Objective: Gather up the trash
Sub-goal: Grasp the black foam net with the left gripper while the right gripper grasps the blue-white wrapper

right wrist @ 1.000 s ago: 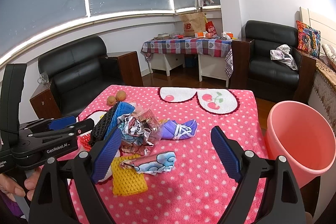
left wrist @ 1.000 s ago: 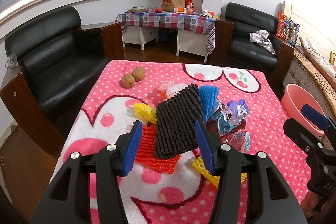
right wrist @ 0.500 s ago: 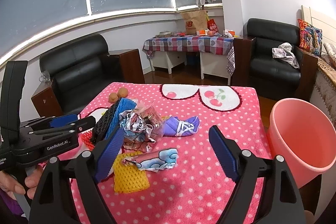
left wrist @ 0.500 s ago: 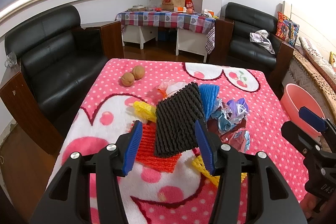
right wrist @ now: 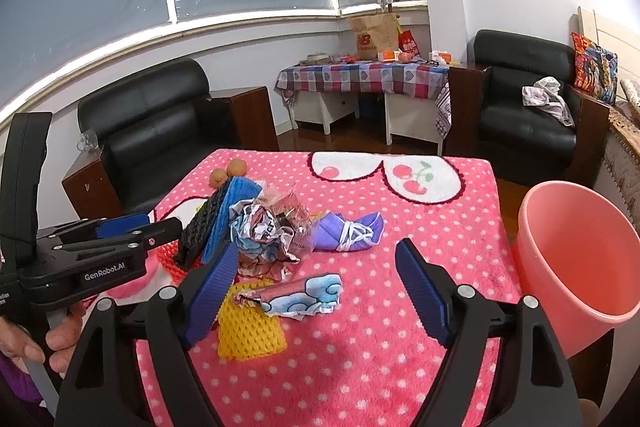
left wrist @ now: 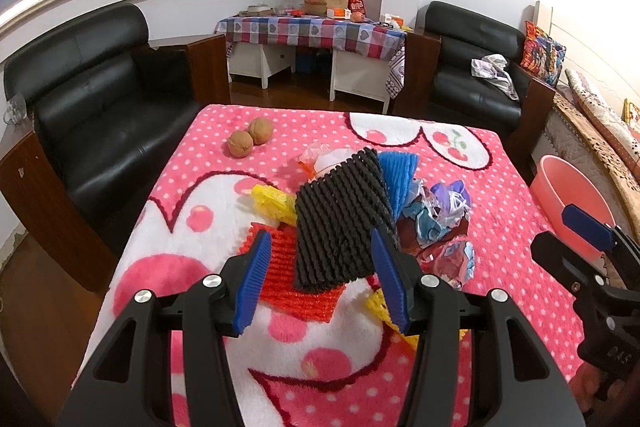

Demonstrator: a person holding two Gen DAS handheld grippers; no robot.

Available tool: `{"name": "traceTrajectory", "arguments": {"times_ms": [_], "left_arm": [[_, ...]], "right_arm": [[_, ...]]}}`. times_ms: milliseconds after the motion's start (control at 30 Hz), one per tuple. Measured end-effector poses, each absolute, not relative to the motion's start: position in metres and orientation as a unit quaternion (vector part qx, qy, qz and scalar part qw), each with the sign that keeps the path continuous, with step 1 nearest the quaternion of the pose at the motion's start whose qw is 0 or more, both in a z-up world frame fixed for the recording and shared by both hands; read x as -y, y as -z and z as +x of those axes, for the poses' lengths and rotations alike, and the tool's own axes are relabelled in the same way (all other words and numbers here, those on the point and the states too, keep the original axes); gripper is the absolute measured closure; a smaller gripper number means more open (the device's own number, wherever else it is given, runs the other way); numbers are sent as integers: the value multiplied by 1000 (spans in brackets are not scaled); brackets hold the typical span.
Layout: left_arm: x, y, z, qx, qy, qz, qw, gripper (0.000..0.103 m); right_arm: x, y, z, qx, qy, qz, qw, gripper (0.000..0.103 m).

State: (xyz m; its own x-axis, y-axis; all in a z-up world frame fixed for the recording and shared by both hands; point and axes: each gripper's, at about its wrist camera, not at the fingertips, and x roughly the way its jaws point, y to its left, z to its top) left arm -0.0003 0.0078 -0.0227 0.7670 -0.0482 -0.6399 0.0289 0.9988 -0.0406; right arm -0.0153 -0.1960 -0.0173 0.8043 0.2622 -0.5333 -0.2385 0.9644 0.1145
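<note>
Black tongs [right wrist: 314, 297] with ribbed blue pads, silver screws, "GenRobot.AI" lettering.

Both wrist views look down, close, across the trash pile [left wrist: 360, 211] — sharing it, left and right.

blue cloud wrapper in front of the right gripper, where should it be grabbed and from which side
Probably best across the middle of the blue cloud wrapper, coming down from above and the near side. It lies flat and crumpled crosswise on the pink blanket, one end overlapping the yellow foam net. The right gripper is empty, its jaws closing, already straddling it, so they could pinch its raised folds.
</note>
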Motion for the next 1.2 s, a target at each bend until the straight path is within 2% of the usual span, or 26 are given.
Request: {"name": "traceTrajectory", "arguments": {"times_ms": [500, 833, 900, 933, 1033, 1200], "left_arm": [[-23, 12, -11, -353, 95, -56, 929, 51], [3, 16, 8, -365, 104, -17, 925, 51], [8, 19, 13, -363, 100, 1, 926, 63], [9, 22, 15, -368, 99, 10, 925, 72], [5, 27, 19, -380, 102, 5, 920, 88], [-8, 26, 16, -371, 95, -6, 924, 92]], "right_arm": [[193, 30, -11, -311, -149, 19, 938, 27], [192, 39, -5, -336, -163, 26, 927, 28], [193, 43, -3, -346, -166, 31, 923, 28], [193, 44, -2, -350, -167, 34, 921, 28], [194, 51, 3, -368, -171, 43, 913, 28], [190, 58, 15, -400, -189, 74, 894, 30]]}}
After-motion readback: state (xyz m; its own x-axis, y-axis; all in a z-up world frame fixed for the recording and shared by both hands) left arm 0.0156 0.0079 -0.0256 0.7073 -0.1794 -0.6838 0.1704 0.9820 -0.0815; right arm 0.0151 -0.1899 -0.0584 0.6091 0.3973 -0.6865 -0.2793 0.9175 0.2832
